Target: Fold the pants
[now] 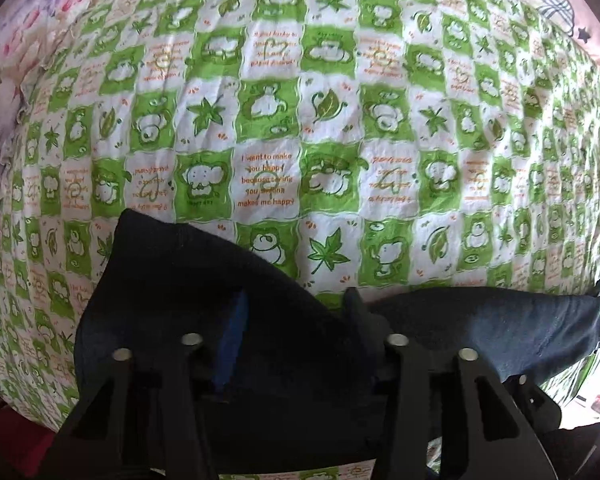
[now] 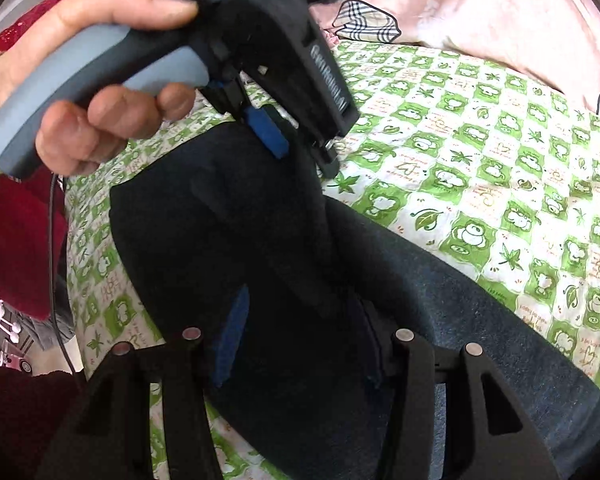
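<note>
Pants: dark fabric (image 1: 228,304) spread on the bed directly under both grippers, one leg (image 1: 500,328) running off to the right of the left gripper.
Left gripper: its tips (image 1: 296,320) point straight down into the pants, with fabric lying between the fingers; the blue pad (image 1: 230,344) of one finger shows against the cloth. The fingers stand partly apart, and I cannot tell whether the pads press the fabric.
Left hand: it wraps the grey handle (image 2: 100,76), up and to the left of the right gripper.
Right gripper: its tips (image 2: 300,332) angle down over the pants, just below the left gripper's head (image 2: 300,80); dark cloth fills the gap between the fingers, blue pad (image 2: 232,336) on the left one. Grip or no grip cannot be told.
Bedsheet: green-and-white checked print (image 1: 340,120) stretching away ahead of both grippers.
Pink bedding: beyond the sheet's far edge (image 2: 480,8).
Sleeve: red, at the left of the right gripper's view (image 2: 16,232).
</note>
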### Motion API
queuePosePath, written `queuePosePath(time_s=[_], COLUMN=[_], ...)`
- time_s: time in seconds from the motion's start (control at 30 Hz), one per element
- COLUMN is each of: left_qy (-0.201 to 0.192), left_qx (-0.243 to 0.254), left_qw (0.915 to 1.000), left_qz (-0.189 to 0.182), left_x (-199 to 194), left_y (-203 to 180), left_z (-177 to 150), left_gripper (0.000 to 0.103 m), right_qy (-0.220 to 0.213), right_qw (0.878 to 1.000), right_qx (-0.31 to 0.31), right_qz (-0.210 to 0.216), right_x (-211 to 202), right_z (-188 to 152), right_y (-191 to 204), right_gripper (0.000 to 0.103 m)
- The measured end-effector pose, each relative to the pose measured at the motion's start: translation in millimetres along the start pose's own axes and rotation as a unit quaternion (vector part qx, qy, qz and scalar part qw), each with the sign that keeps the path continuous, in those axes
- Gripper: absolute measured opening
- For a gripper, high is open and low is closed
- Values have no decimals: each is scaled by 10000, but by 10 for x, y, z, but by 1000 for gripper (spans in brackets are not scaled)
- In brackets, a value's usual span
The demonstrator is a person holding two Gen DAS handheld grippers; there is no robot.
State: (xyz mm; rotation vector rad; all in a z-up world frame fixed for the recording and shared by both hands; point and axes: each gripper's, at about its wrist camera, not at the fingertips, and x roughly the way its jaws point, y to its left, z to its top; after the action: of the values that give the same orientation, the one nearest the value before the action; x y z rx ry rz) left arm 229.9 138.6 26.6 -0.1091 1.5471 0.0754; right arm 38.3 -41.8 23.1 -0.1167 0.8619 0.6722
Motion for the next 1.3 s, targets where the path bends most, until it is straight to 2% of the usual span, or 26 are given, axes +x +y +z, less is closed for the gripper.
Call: queuePosePath(time_s=[0.03, 0.07, 0.13, 0.17, 0.27, 0.37, 0.4, 0.53, 0.67, 0.9, 0.97, 1.07, 1.1, 1.13, 1.2, 1.3], left_qy=[15, -9, -230, -353, -865, -1458, -1744, -2346, -2652, -2753, -2758, -2715, -2716, -2729, -2807, -2895], left_qx=[35, 69, 130, 128, 36, -103, -210, -532, -872, -1217, -1341, -1485, -1517, -1527, -1558, -1593], left_qw=[10000, 9999, 9994, 9988, 9946, 9840, 9758, 9542, 9381, 9241, 9208, 9205, 9194, 9190, 9181, 9181], left_qz=[-67, -129, -225, -301, -575, -1021, -1302, -1781, -2050, -2355, -2409, -2386, -2405, -2403, -2322, -2187], left_x=[32, 42, -11, -61, -307, -598, -699, -774, -565, -110, 20, 147, 164, 167, 147, 75], left_y=[27, 48, 93, 123, 240, 415, 515, 724, 843, 1103, 1182, 1303, 1337, 1357, 1410, 1456], left_z=[-14, -37, -147, -216, -546, -958, -1165, -1675, -2161, -2486, -2533, -2599, -2630, -2646, -2716, -2761], left_gripper=[24, 19, 13, 9, 5, 4, 5, 5, 5, 5, 5, 7, 7, 8, 12, 24], right_qy=[49, 134, 270, 249, 100, 15, 25, 178, 477, 766, 850, 874, 884, 887, 848, 821], right_qw=[10000, 9999, 9996, 9997, 9998, 9987, 9981, 9932, 9877, 9855, 9858, 9862, 9860, 9858, 9857, 9859], right_qx=[0, -25, -73, -52, -121, -384, -520, -1085, -1471, -1516, -1450, -1389, -1390, -1398, -1420, -1405], right_qz=[32, 21, -64, -14, 116, 333, 344, 384, 218, -11, 30, 213, 274, 300, 328, 404], right_x=[27, 58, 85, 48, -123, -358, -419, -520, -390, -203, -168, -167, -161, -153, -138, -90], right_z=[5, 8, 3, -1, -15, -14, -18, -84, -176, -266, -277, -282, -287, -292, -299, -282], right_y=[-13, -21, -27, -43, -9, 117, 169, 510, 737, 832, 852, 917, 952, 986, 1048, 1118], right_gripper=[44, 37, 10, 7, 6, 6, 6, 6, 6, 6, 9, 11, 16, 30, 50, 52])
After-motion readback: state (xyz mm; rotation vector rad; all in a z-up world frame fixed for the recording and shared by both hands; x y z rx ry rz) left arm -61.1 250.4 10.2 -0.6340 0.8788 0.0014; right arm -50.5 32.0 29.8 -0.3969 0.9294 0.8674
